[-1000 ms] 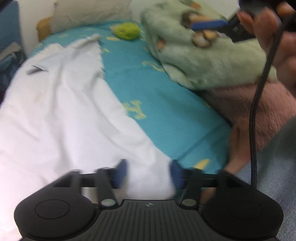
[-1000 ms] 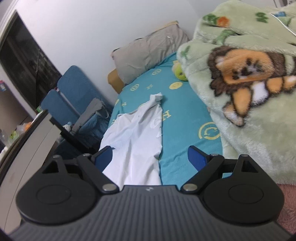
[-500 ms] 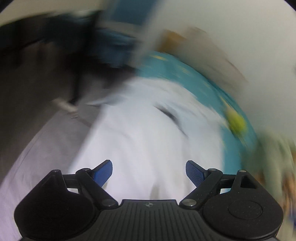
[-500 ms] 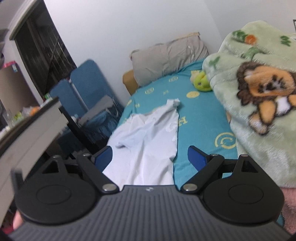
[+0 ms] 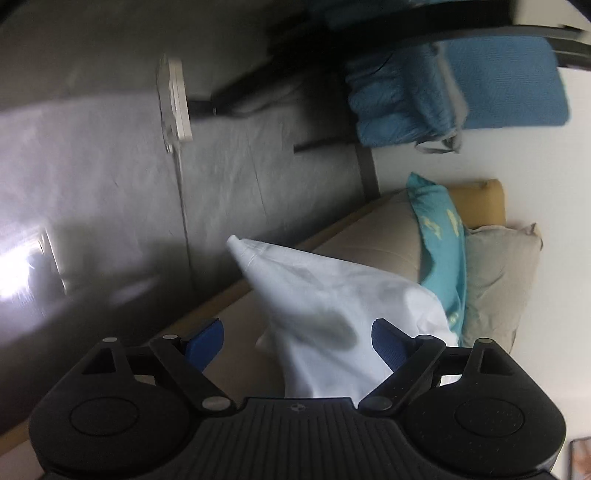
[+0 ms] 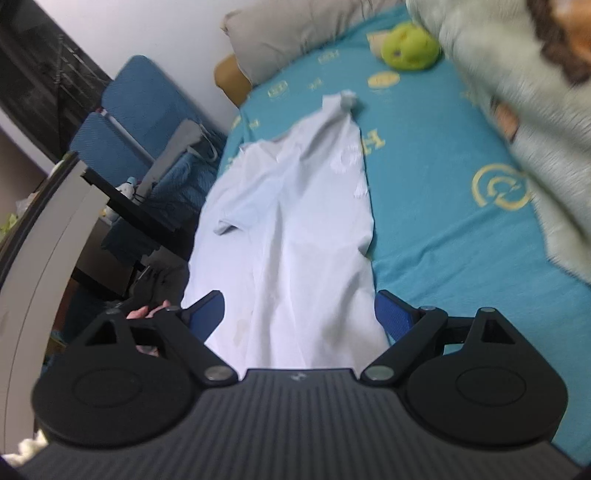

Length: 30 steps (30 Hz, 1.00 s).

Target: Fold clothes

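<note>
A white shirt (image 6: 295,206) lies crumpled along the near side of the teal bed sheet (image 6: 443,221), one end trailing toward the pillow. My right gripper (image 6: 297,310) hovers over its near part, open, with the cloth below the gap and untouched. The left wrist view is rolled sideways, at the bed's side. There a corner of the white shirt (image 5: 332,295) hangs over the mattress edge. My left gripper (image 5: 295,334) has that cloth between its blue fingers; its jaws are closing, but the pads stand clear of the fabric.
A green plush toy (image 6: 410,46), a grey pillow (image 6: 288,33) and a pale green fleece blanket (image 6: 535,92) occupy the far and right parts of the bed. A blue chair (image 6: 140,110) and a desk (image 6: 55,221) stand left. A white power strip (image 5: 175,99) lies on the floor.
The left gripper swung from over the bed to its side, rolling a quarter turn, and its jaws widened. The right gripper dropped closer to the shirt.
</note>
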Available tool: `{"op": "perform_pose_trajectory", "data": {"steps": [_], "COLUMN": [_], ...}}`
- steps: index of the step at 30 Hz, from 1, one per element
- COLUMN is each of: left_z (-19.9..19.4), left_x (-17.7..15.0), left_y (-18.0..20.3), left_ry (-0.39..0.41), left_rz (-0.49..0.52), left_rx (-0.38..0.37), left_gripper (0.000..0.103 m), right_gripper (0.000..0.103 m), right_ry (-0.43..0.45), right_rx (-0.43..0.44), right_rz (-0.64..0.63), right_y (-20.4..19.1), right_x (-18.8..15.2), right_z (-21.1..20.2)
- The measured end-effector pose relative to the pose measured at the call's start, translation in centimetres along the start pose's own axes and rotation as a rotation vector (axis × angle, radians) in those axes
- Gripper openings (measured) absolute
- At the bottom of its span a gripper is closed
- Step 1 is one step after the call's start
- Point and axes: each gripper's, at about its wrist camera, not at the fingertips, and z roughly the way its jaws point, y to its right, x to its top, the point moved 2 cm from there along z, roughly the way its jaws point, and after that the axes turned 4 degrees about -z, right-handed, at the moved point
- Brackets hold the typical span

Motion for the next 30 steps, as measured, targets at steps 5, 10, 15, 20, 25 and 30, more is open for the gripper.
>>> {"op": "perform_pose_trajectory", "data": {"steps": [5,10,15,20,25,30], "left_z": [2.3,0.1,-4.3,-6.8,-4.8,0.7], "left_x": [1.3,1.2,-1.6,-10.8,-23.5,-33.1], "left_y": [-0.5,2.3,9.7,20.3,26.4,25.3], "left_ry": [0.103,0.249,0.398,0.456,0.351,0.219], "left_rz": [-0.056,0.109,0.425,0.926,1.333,1.458], "left_rx": [-0.014,0.026,0.020,-0.010,-0.044,-0.007], "left_gripper": [0.046,0.001,0.001,0.001,0.001,0.004], "right_gripper": [0.089,0.089,0.089,0.089,0.089,0.089], "right_ry": [-0.073,-0.091,-0.044,-0.011,0.038,0.077], "right_rx": [0.015,0.031,0.041,0.031,0.001,-0.018], "right_rz": [0.025,0.039,0.034,0.039,0.038,0.078], "right_y": [0.0,0.2,0.4,1.2,2.4,4.2], "right_x": [0.3,0.1,0.3,0.1,0.3,0.7], "right_z": [3.3,3.4,1.4,-0.3,-1.6,-2.2]}}
